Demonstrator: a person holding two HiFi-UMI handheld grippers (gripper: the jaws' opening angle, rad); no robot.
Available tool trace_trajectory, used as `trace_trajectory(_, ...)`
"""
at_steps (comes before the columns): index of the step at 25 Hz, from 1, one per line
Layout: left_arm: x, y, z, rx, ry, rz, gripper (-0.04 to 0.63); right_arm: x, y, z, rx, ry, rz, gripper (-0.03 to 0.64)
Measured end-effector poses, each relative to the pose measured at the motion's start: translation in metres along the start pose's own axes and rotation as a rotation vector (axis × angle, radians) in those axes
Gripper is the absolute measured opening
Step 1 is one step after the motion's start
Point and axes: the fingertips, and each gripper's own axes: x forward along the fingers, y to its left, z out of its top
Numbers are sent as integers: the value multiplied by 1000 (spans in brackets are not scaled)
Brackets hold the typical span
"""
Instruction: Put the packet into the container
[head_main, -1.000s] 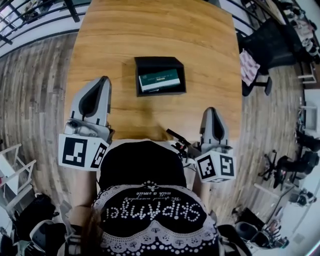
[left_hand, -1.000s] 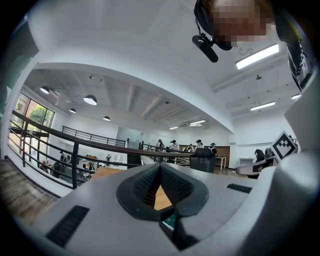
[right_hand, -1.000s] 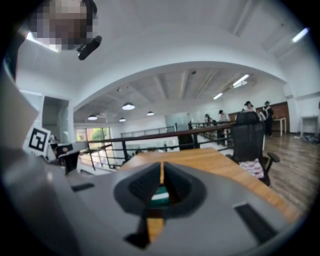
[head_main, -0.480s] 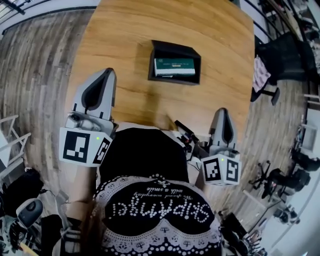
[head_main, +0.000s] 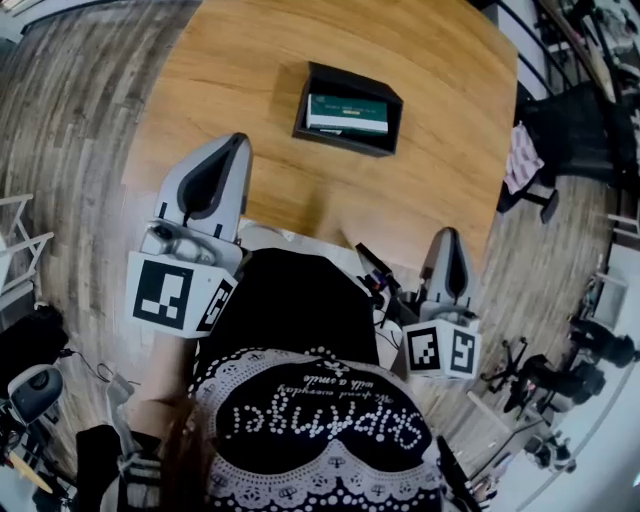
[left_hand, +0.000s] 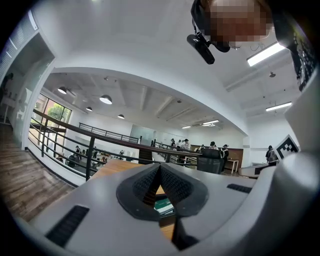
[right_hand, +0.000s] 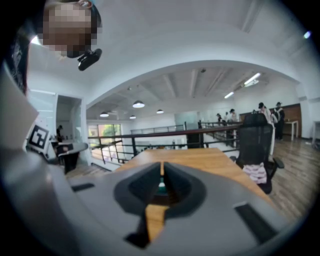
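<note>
Finishing well likely means leaving things alone: the packet (head_main: 347, 113) lies flat inside the container (head_main: 345, 143) on the surface (head_main: 250, 80). The left gripper (head_main: 234, 142) and right gripper (head_main: 449, 236) are closed, empty and well apart from it. Only the head view shows the packet whole; the gripper views show slivers, and jaws meeting.

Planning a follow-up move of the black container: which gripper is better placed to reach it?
Left, probably. The left gripper sits nearer the container, just beside it; the right gripper is farther back, at the near edge of the table. Both are shut and empty.
</note>
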Motion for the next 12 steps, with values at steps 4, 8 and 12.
trace_trajectory(4,-7,-22,-8,-7,1,-11,31,-18,-9,-5,-26,-6,6,41)
trace_trajectory(8,-11,-36,-13,-17,-14,-15,31,-29,-16,-12,-21,-6,10,41)
trace_trajectory(12,-19,-46,-16,-18,-12,-21,31,-37,-17,-17,-57,26,16,41)
